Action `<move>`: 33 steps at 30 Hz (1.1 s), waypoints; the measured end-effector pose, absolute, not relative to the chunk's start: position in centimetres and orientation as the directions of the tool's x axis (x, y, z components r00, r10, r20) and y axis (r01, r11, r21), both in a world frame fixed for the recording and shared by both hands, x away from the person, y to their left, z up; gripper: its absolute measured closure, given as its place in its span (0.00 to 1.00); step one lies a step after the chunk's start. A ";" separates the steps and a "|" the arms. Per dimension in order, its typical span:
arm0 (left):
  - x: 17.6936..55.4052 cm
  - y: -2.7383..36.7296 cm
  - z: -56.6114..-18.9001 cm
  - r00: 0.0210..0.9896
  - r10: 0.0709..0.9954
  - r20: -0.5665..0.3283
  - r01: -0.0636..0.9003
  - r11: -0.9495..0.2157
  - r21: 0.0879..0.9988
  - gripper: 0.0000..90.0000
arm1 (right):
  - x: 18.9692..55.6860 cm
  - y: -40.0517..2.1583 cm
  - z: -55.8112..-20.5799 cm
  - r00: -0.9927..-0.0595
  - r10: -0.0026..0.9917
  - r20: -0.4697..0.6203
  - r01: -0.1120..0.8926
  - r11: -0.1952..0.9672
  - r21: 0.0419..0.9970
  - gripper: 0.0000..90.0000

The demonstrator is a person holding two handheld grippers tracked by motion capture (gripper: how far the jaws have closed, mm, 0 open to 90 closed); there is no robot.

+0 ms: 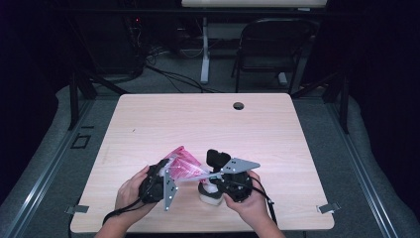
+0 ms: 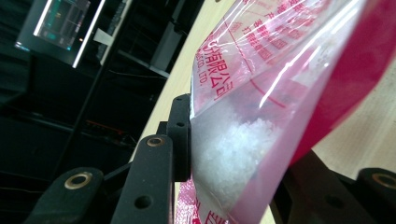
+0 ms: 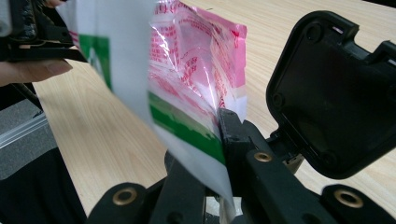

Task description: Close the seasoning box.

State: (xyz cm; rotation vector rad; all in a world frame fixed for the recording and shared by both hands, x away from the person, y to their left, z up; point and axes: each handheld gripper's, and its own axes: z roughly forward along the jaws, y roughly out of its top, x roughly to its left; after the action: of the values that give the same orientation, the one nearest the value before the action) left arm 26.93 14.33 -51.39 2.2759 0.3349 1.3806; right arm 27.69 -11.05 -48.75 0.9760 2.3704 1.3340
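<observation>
Bare tabletop (image 1: 277, 129) surrounds both tools (near its front edge), each clamped on the pink bag (image 1: 184, 163).

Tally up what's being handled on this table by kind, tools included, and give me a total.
Pink bag: 1
White and green packet: 1
Handheld tools: 2, the left tool and the right tool
Total: 4
</observation>
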 end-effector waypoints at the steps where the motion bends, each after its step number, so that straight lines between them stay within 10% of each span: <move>1: 27.1 14.5 -51.5 0.492 0.450 0.745 -0.012 -0.852 0.523 0.79 | 27.7 -11.0 -48.7 -0.746 0.658 0.101 0.428 0.358 0.830 0.99; 33: 28.8 15.9 -55.3 0.685 0.586 0.432 0.202 -0.723 0.660 0.76 | 28.1 -9.6 -48.5 -0.773 0.629 0.081 0.392 0.373 0.841 0.98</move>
State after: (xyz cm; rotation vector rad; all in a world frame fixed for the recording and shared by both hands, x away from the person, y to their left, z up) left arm 28.75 15.91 -55.34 2.3132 0.6030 0.8666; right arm 28.10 -9.56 -48.49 0.9076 2.3821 1.3529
